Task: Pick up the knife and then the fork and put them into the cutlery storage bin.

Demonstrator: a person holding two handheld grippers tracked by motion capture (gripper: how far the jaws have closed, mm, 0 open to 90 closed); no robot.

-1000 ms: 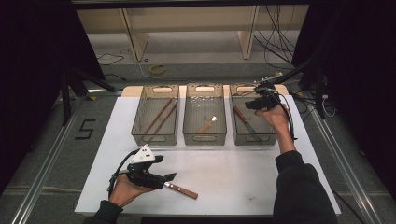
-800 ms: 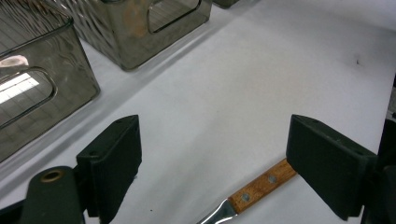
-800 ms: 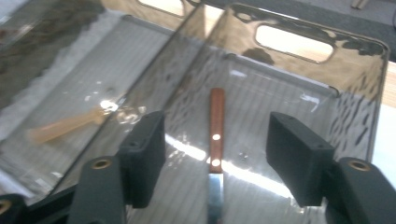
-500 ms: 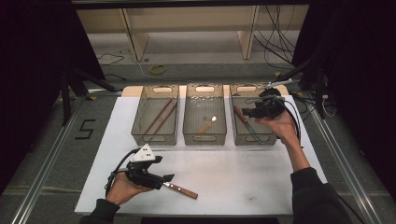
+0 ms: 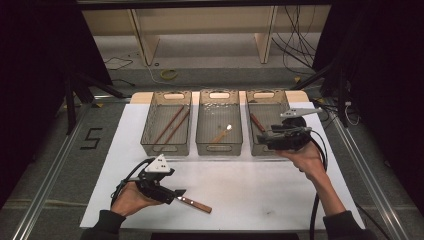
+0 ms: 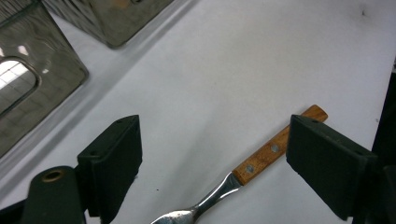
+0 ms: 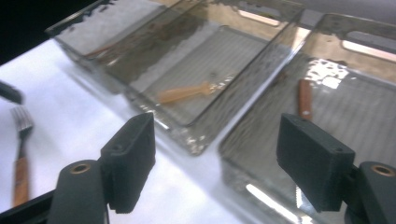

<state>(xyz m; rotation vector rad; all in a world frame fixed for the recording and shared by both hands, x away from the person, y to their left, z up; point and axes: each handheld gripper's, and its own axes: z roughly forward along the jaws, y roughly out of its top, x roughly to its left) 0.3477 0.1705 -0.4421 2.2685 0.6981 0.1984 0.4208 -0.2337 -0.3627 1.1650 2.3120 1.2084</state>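
Note:
A fork with a wooden handle (image 5: 194, 203) lies on the white table (image 5: 260, 195) near its front left. My left gripper (image 5: 175, 194) rests low over the fork, open. Its jaws stand either side of the fork's handle (image 6: 275, 147) without touching it. My right gripper (image 5: 265, 140) hovers over the near end of the right clear bin (image 5: 264, 94), open and empty, its jaws having just been opening. Inside that bin lies a brown-handled utensil (image 7: 305, 98). The fork (image 7: 19, 154) also lies far left in the right gripper view.
Three clear bins stand side by side at the back of the table. The left bin (image 5: 165, 149) holds two long wooden sticks (image 5: 170, 125). The middle bin (image 5: 219, 148) holds a wooden-handled utensil (image 5: 221, 135). Cables trail from both grippers.
My right gripper has drawn back from the far part of the right bin toward its near end. The left gripper and the fork have stayed put.

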